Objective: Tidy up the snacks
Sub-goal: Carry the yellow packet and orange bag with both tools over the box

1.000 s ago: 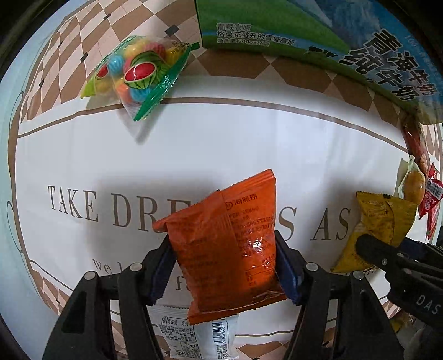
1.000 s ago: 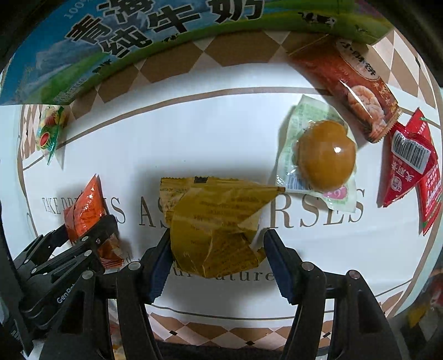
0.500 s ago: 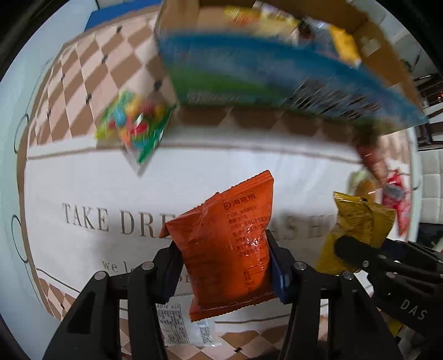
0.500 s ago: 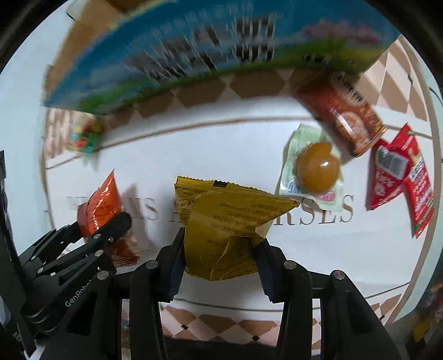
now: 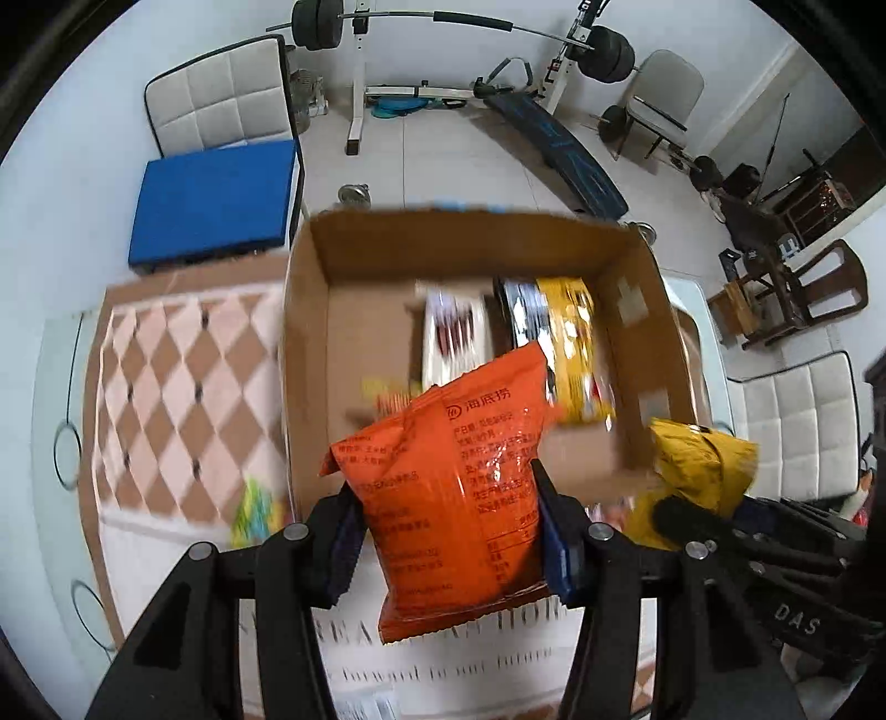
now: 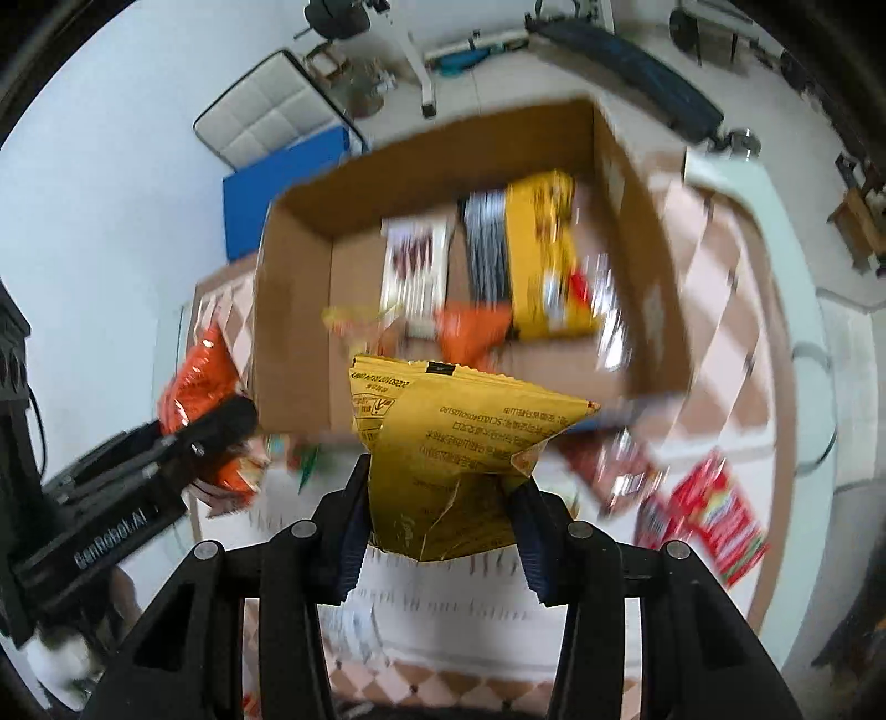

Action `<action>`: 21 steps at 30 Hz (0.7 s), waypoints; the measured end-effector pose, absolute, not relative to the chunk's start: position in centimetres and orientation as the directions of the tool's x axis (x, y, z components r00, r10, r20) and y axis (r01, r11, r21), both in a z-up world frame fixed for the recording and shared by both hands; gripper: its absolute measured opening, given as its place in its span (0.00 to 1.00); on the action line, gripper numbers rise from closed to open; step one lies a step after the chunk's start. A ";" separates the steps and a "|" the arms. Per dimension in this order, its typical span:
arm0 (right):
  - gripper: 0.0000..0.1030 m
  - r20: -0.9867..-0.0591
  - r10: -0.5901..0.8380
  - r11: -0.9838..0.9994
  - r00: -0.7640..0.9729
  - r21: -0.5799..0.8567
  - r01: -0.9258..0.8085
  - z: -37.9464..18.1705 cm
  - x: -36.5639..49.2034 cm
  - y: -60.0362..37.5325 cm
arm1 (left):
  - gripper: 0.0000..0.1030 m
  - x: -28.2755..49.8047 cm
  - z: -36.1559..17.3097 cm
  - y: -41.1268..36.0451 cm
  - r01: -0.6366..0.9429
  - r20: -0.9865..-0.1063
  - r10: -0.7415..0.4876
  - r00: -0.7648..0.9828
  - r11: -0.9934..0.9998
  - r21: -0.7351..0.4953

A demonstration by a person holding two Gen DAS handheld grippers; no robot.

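box left half: bare cardboard floor in the box [image 5: 354,332], open from above
box right half: packets [image 5: 570,332] lie packed against the right wall
box walls: raised rim all round
bench right: red packets [image 6: 720,515] scattered beside the box

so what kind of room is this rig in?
Likely a home living or dining room doubling as a gym: barbell rack, sit-up bench, padded chairs round a clothed table holding the cardboard box.
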State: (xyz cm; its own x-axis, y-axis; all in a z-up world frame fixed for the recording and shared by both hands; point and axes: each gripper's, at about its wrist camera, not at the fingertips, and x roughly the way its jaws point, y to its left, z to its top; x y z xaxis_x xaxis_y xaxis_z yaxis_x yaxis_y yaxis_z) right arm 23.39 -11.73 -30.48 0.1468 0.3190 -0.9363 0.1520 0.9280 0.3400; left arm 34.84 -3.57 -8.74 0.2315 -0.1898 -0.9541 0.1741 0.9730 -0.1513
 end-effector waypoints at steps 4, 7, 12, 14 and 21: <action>0.47 -0.953 0.271 0.944 0.133 0.290 0.154 -30.8 28.3 -13.2 | 0.49 39.9 -10.6 -4.5 0.180 -0.973 -0.136 0.189 0.978 -0.101; 0.47 -0.968 0.237 0.955 0.087 0.248 0.159 -32.6 30.7 -13.9 | 0.49 43.3 -13.5 -5.1 0.177 -0.988 -0.099 0.120 0.981 -0.077; 0.47 -0.976 0.216 0.962 -0.024 0.209 0.173 -36.9 32.8 -14.6 | 0.49 46.5 -17.5 -5.8 0.162 -0.998 -0.061 0.019 0.985 -0.057; 0.47 -0.976 0.208 0.965 -0.055 0.196 0.174 -38.4 33.1 -14.8 | 0.49 47.4 -19.1 -5.9 0.147 -0.998 -0.059 -0.018 0.987 -0.061; 0.49 -0.962 0.216 0.964 -0.170 0.183 0.192 -42.4 33.0 -15.1 | 0.51 48.5 -21.7 -6.3 0.114 -0.995 -0.032 -0.097 0.993 -0.043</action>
